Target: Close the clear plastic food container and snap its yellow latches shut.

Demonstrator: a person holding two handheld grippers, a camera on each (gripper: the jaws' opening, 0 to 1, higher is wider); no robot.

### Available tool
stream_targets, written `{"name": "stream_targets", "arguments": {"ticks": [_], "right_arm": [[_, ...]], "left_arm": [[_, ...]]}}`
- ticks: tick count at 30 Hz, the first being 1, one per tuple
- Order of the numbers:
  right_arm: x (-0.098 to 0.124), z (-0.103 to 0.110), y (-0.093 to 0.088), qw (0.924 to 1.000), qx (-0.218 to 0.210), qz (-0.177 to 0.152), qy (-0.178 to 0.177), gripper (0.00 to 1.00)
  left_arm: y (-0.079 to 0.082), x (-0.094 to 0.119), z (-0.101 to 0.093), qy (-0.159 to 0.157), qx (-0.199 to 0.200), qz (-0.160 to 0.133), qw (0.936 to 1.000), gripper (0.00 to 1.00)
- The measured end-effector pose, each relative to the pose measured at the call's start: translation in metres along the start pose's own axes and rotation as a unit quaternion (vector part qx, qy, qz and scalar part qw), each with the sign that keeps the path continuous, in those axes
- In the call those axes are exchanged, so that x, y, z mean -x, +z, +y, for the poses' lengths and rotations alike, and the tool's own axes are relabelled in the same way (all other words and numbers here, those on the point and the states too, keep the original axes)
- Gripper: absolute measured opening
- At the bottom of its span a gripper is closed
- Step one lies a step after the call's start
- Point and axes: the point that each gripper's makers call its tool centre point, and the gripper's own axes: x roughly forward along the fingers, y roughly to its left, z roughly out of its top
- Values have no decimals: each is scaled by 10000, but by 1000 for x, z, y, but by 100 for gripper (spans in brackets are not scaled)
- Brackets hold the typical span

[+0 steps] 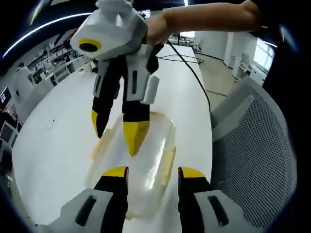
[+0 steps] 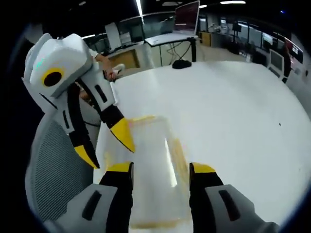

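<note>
My left gripper [image 1: 151, 175] hangs open, yellow-tipped jaws straddling the clear rectangular plastic food container [image 1: 141, 160] on the white table [image 1: 63, 141]. My right gripper [image 1: 119, 127] is spread too, one tip over the lid. I judge I should press the lid flat first, then push each yellow latch [image 1: 167, 162] inward. Both grippers angle down from opposite ends; a bare forearm [image 1: 209, 18] reaches across.
</note>
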Motion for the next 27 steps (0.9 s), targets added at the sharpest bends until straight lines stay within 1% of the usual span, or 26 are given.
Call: {"name": "stream_targets", "arguments": {"ticks": [3, 6, 9, 11, 17, 22, 27], "right_arm": [[-2, 0, -2, 9999, -8, 102, 134, 42], [-4, 0, -2, 9995, -13, 186, 243, 42], [-5, 0, -2, 9991, -17, 242, 348, 42], [-5, 0, -2, 9987, -28, 291, 411, 42], [-7, 0, -3, 9975, -81, 427, 566, 42], [-7, 1, -4, 9960, -95, 526, 715, 42], [-10, 1, -4, 9941, -50, 597, 904, 43]], "left_arm": [[-1, -1, 1, 162, -298, -1, 9994, 34], [-2, -2, 0, 242, -411, -13, 9989, 34], [-2, -3, 0, 347, -661, -15, 9972, 34], [-3, -4, 0, 409, -742, -12, 9964, 34], [-1, -7, 3, 541, -863, -47, 9948, 34], [-1, -9, 2, 595, -1100, -33, 9921, 35], [0, -9, 4, 620, -1087, -12, 9921, 35]]}}
